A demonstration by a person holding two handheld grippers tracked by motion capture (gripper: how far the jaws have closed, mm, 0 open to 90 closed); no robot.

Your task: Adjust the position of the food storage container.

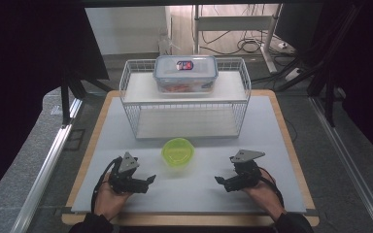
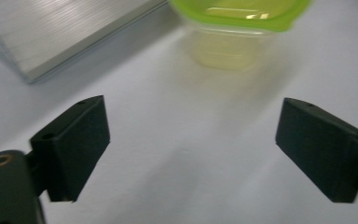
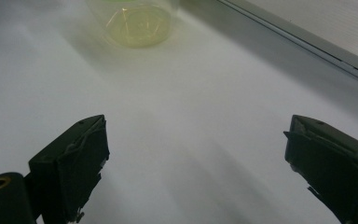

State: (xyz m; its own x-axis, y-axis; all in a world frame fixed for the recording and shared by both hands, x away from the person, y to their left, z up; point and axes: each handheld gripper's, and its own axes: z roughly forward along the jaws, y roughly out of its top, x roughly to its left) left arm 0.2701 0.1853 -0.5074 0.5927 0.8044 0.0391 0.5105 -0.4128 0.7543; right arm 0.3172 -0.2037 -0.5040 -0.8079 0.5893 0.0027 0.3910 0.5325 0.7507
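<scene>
A small green-lidded container (image 1: 178, 152) sits on the white surface (image 1: 272, 131), near the middle and just in front of the wire rack (image 1: 184, 99). The person's hands rest at the near edge, one on each side of it. The left gripper (image 1: 151, 179) lies to the near left of the container, its jaws spread wide with nothing between them, pointing right toward the middle. The right gripper (image 1: 218, 180) lies to the near right, jaws likewise wide apart and empty, pointing left. Neither touches the container; both are a little apart from it. On the rack's upper shelf, at the far side, stands a clear lidded box (image 1: 185, 73) with something reddish inside. From the left gripper view the container (image 2: 235, 32) sits just ahead, past the jaws.
</scene>
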